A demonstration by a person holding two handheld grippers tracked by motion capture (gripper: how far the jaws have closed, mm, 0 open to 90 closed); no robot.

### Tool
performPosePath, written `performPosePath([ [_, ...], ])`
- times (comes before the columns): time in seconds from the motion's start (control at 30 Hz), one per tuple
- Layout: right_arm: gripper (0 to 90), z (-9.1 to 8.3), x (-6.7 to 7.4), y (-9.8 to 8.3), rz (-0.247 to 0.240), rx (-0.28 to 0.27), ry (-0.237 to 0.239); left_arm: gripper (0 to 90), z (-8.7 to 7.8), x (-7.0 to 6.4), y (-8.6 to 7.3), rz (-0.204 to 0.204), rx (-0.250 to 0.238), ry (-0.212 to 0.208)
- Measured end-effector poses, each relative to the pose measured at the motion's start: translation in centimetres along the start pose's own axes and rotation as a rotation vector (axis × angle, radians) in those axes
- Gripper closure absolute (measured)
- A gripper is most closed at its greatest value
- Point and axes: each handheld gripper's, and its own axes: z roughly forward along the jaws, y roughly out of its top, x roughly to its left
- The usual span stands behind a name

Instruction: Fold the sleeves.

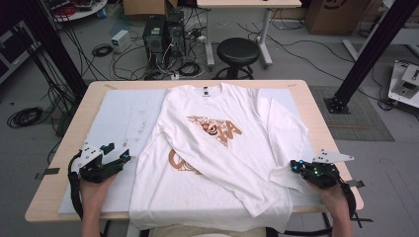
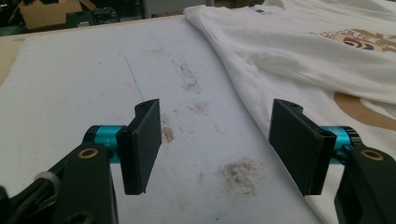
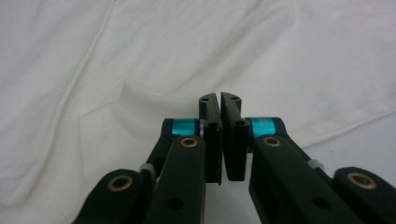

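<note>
While you keep both hands at the near edge of the table point(image 1: 64, 195), the white long-sleeved shirt point(image 1: 212, 148) lies spread face up across the middle of it, on a pale, stained mat point(image 1: 123, 118). Its collar, with a small dark label, points toward the far edge, and its hem hangs slightly over the near edge. An orange-brown print sits on the chest, with a second curved orange mark lower down, partly hidden under a sleeve point(image 1: 217, 158) folded diagonally across the front from the far left shoulder toward the near right. The fabric is soft and creased, with shallow folds running along the body and the sleeve.

Your left gripper point(image 1: 116, 159) rests just left of the shirt's near left side, above the bare mat; in the left gripper view its jaws stand wide apart with nothing between them, and the shirt's edge point(image 2: 261, 60) runs beside the right jaw.

Your right gripper point(image 1: 295, 166) sits at the shirt's near right side, by the cuff end of the folded sleeve. In the right gripper view its jaws are almost together with a thin gap between them, no cloth visibly pinched, over rumpled white fabric point(image 3: 140, 60).
</note>
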Motion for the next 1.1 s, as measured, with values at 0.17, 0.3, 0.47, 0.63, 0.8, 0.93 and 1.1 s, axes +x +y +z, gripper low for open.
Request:
performPosePath([
  [0.17,54.1,-0.4,0.6,0.9,-0.005,-0.042,0.026,34.7,0.0,0.0,0.0,-0.003,-0.002,0.000],
  [0.3,48.3,-0.4,1.5,1.3,-0.062,-0.036,0.065,34.7,0.0,0.0,0.0,-0.005,-0.003,0.001],
  [0.47,45.7,1.0,2.4,1.8,-0.151,-0.014,0.025,34.7,0.0,0.0,0.0,0.000,0.001,0.002],
  [0.63,60.3,2.2,3.2,1.8,-0.241,0.050,0.010,34.7,0.0,0.0,0.0,-0.002,0.001,0.001],
  [0.8,81.7,2.7,3.0,1.5,-0.222,0.067,0.005,34.7,0.0,0.0,0.0,0.001,-0.001,0.002],
  [0.93,87.0,2.4,2.9,1.6,-0.186,0.065,-0.005,34.7,0.0,0.0,0.0,0.002,0.000,0.003],
  [1.1,87.1,1.2,3.3,2.7,-0.138,-0.008,0.001,34.7,0.1,0.0,0.0,-0.003,-0.001,0.003],
])
